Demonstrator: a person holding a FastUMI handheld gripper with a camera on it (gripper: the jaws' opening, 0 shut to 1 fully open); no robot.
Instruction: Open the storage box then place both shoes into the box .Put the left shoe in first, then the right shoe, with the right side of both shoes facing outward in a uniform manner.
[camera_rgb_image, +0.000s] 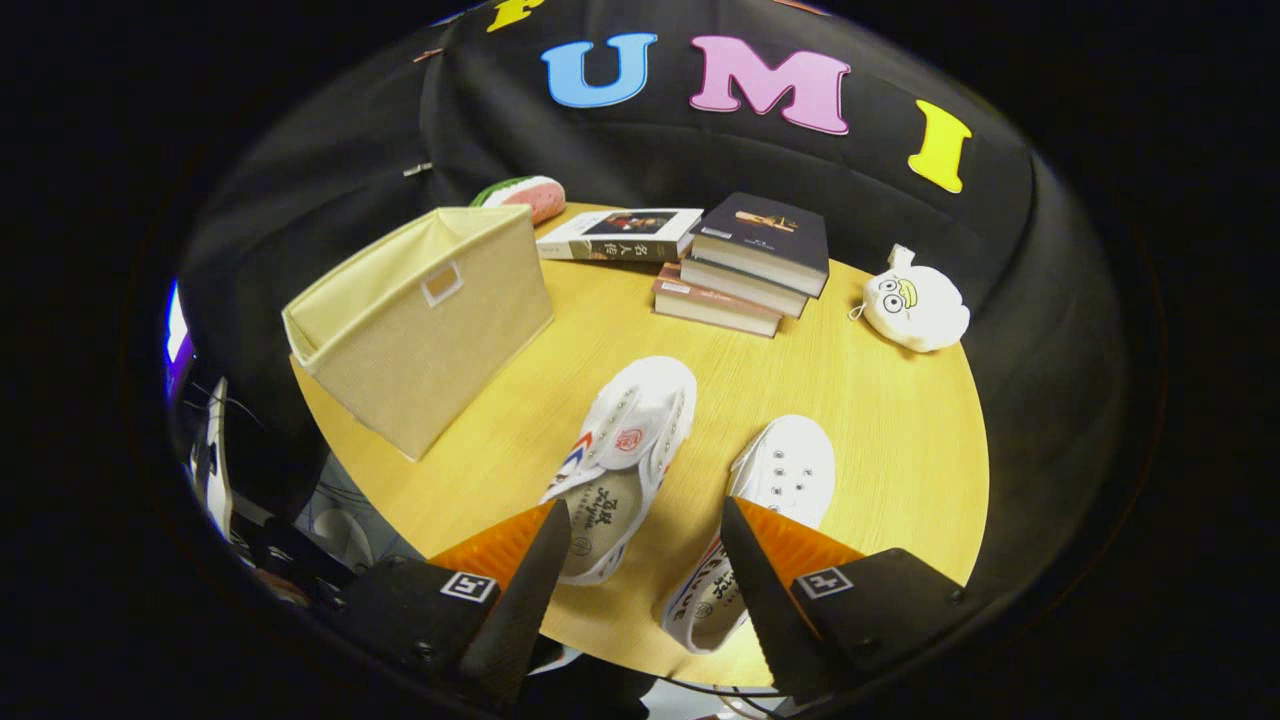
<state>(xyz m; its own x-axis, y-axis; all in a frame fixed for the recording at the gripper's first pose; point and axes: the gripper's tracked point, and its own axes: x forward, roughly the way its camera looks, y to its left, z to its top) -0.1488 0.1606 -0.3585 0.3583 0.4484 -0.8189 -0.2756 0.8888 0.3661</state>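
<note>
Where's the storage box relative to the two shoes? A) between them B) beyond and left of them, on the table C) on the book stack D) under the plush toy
B: the storage box stands on the table, beyond and left of both shoes, clear of the open hand-held gripper.

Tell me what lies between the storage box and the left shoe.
Gripper view: only bare table lies between the storage box and left shoe.
</note>
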